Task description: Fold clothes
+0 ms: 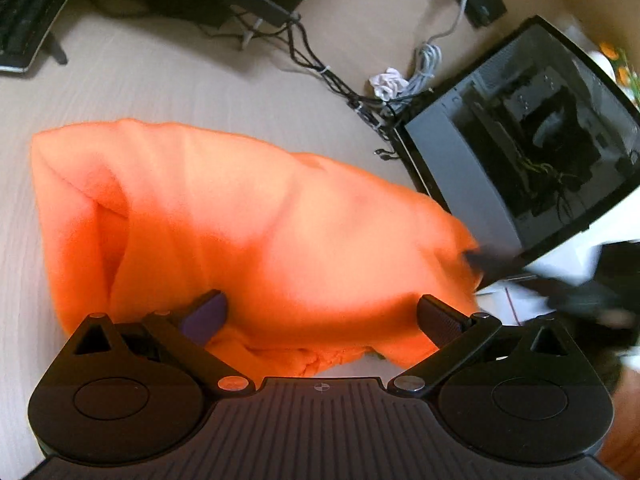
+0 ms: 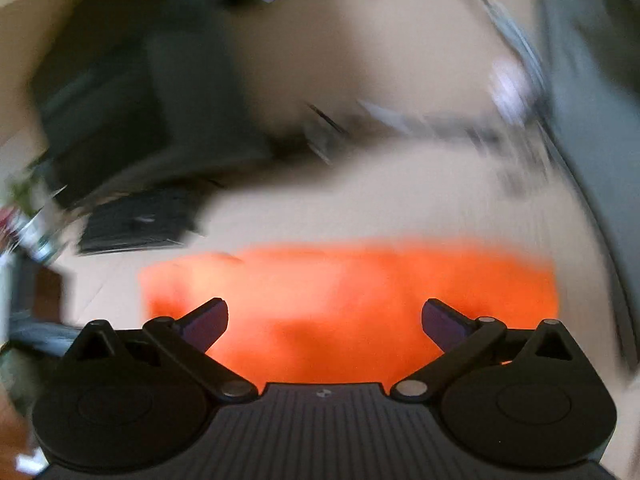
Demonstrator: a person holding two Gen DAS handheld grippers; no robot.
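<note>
Pale surface (image 1: 160, 80) carries the orange garment (image 1: 260, 220) part-folded; my left tongs (image 1: 322, 316) and right tongs (image 2: 324, 320) gape empty, so I judge regripping an edge comes next.

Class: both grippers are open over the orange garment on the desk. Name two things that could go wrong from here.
1. The orange garment lies close to the glass-sided computer case and cables; a swing might snag them.
2. The right gripper view is badly blurred, so a grab by it may miss the edge; the left gripper sits above bunched cloth.
</note>
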